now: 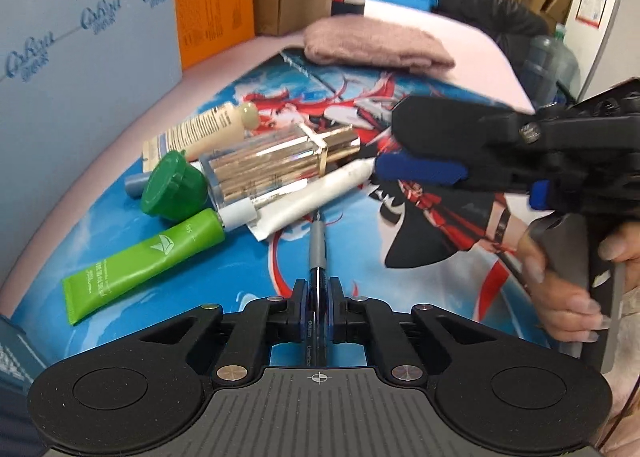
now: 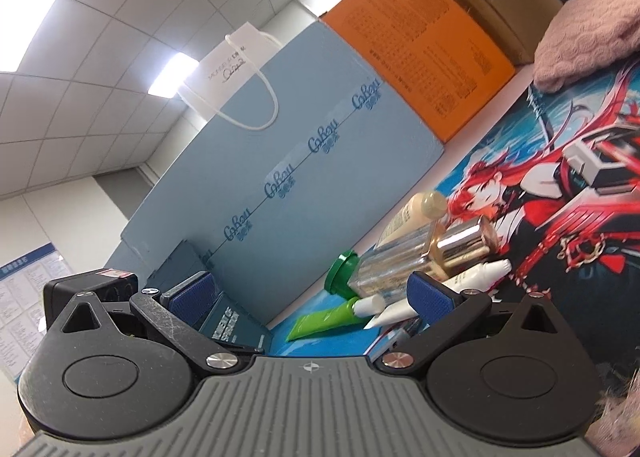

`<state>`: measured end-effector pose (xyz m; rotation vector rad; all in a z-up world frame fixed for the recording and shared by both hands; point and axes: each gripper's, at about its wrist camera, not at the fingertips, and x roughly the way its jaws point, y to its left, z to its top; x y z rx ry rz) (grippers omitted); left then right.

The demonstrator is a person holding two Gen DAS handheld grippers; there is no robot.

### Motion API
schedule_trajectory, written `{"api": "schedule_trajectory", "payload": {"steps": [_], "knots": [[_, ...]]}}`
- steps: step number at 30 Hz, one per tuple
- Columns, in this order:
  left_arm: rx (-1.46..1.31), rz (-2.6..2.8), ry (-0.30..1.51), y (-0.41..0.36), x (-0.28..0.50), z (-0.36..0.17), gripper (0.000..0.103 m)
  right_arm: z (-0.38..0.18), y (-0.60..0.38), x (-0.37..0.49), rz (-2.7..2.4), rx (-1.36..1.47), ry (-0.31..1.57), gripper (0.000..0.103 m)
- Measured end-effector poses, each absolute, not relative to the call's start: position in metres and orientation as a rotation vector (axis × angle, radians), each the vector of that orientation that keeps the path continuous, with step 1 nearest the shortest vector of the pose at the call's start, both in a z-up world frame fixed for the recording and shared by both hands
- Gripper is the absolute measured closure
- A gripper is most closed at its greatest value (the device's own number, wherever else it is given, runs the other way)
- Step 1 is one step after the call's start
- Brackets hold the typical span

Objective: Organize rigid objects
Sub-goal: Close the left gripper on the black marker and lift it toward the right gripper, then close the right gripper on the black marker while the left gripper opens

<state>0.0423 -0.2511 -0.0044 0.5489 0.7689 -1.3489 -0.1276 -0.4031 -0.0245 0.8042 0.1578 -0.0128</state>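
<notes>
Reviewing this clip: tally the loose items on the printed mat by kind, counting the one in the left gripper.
Squeeze tubes: 3 (green tube, white tube, beige tube)
Clear bottle with gold cap: 1
Green lid: 1
Pen, clamped in the left gripper: 1
Pink folded cloth: 1
Total: 7

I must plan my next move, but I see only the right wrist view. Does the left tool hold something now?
Observer: Yes. The left tool is shut on a pen, and the pen's grey end points toward the white tube.
Operator: How near is my right tool to that tube?
Observer: The right tool is open. Its blue pad is right beside the tube's cap, but I cannot tell if they touch.
Operator: Is anything hidden behind the green lid?
Observer: A small grey cylinder lies just left of the green lid.
</notes>
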Motion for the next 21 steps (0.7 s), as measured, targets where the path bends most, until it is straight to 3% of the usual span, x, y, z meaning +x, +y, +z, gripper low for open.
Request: {"api": "schedule_trajectory", "payload": {"steps": [3,6,9,19,21], "knots": [[0.481,-1.348,0.75,-0.24,0.039,-0.003,0.096,-0.029,-0.405,-0.122,-0.001,0.849,0.207,0.001],[0.41,-1.322,0.751,-0.228,0.041,-0.005,0.096,-0.037,-0.411,-0.115,0.03,0.927,0.262,0.008],[0.359,-1.319,0.732,-0.218,0.037,-0.002,0.096,-0.043,-0.413,-0.109,0.075,0.99,0.302,0.022],[0.255,-1.337,0.701,-0.189,0.034,0.006,0.096,-0.057,-0.411,-0.1,0.127,1.12,0.375,0.085],[0.25,-1.331,0.695,-0.185,0.034,0.007,0.095,-0.056,-0.408,-0.099,0.138,1.129,0.372,0.089]]}}
